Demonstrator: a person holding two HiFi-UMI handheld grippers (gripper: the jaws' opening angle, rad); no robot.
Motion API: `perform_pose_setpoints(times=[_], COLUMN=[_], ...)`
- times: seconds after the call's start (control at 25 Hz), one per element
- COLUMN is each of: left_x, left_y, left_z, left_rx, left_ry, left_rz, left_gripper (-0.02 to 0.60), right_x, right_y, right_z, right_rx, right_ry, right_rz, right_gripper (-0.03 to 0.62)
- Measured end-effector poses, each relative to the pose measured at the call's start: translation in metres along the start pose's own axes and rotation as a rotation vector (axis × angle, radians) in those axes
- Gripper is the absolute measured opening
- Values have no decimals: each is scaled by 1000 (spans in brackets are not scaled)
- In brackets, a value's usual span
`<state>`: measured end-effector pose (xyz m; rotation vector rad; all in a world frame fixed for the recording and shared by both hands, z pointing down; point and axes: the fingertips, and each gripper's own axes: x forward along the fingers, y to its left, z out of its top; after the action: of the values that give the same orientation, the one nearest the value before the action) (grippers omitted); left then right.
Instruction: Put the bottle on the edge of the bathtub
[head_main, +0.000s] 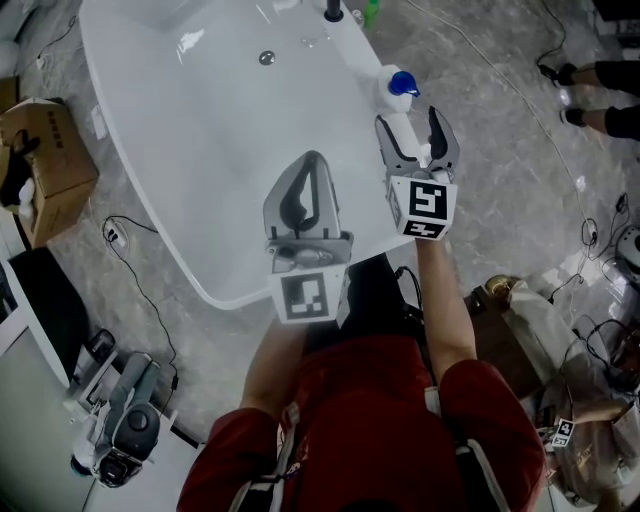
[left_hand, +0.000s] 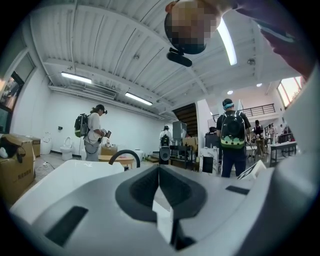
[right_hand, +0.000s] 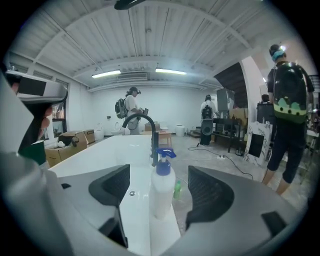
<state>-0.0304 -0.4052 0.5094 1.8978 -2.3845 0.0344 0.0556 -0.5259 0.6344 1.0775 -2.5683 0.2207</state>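
bathtub (head_main: 180, 140) is reading as smooth glossy white, throwing highlights. bottle (head_main: 395, 97) is looking like white plastic with a duller sheen, blue plastic pump cap (head_main: 404, 83). left claw (head_main: 312, 160) and right claw (head_main: 408, 118) are showing matt grey plastic with dark textured pads (right_hand: 112, 187). faucet (right_hand: 145, 131) is looking matt black. floor (head_main: 500, 150) is showing grey marbling. box (head_main: 50, 165) is looking like matt brown cardboard

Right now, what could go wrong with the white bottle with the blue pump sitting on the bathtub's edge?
1. The white bottle with the blue pump stands on the white bathtub's narrow glossy rim. A small nudge might tip it into the tub or onto the grey marble floor.
2. The right gripper has its jaws open close on either side of the bottle. Swinging it sideways could knock the bottle over.
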Motion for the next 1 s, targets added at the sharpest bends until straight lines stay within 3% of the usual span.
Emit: perform_pose_setpoints(times=[0.2,0.56,1.0], left_x=[-22,-72,-127], left_y=[7,47,100], left_z=[24,76,145], left_rx=[-2,11,51], left_ry=[15,-13,-85], left_rz=[5,43,84], left_gripper=[15,15,15], right_x=[-42,-97,-158], right_y=[16,85,164], right_z=[30,98,197], right_rx=[-29,-65,-59], right_ry=[-28,-137,-304], right_rz=[-15,12,118], right_gripper=[354,354,354])
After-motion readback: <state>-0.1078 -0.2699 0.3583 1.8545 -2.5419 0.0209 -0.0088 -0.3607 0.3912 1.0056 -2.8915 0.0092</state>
